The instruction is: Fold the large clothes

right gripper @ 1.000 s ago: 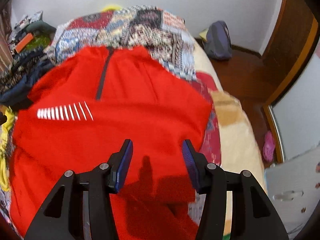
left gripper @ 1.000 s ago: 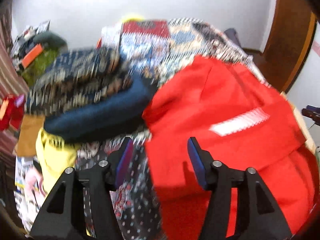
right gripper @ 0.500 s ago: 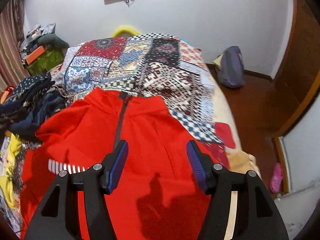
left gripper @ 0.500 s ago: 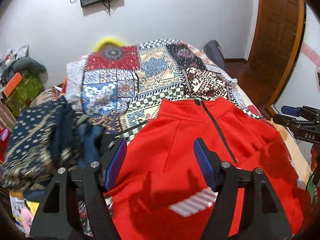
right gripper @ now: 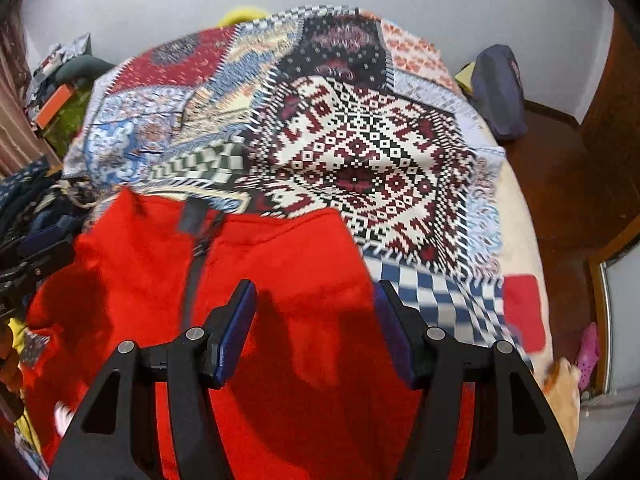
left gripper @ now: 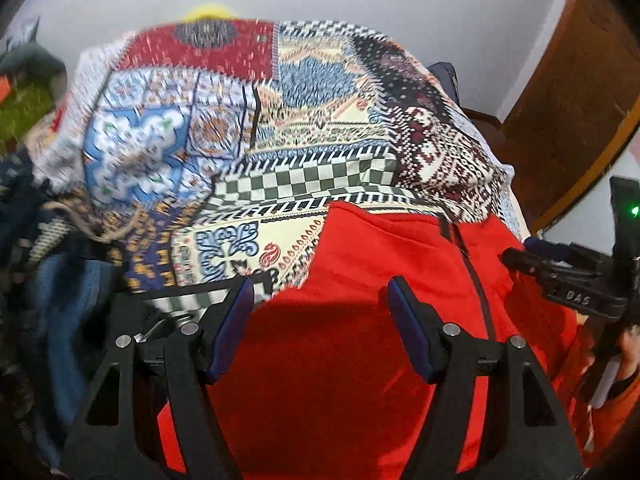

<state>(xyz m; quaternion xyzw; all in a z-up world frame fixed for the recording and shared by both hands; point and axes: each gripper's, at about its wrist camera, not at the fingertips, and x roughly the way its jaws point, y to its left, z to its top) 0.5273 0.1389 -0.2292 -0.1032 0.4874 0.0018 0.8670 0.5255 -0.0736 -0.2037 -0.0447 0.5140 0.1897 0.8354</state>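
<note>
Left claw (left gripper: 320, 320) and right claw (right gripper: 314, 320) both spread wide, empty, above the red jacket (right gripper: 280, 272)

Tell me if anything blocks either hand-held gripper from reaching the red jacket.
Nothing visible does. The red jacket lies spread on the patchwork blanket, with no other item on top of it. The left hand-held gripper and the right hand-held gripper are both open right over the red cloth, jaws empty.
</note>
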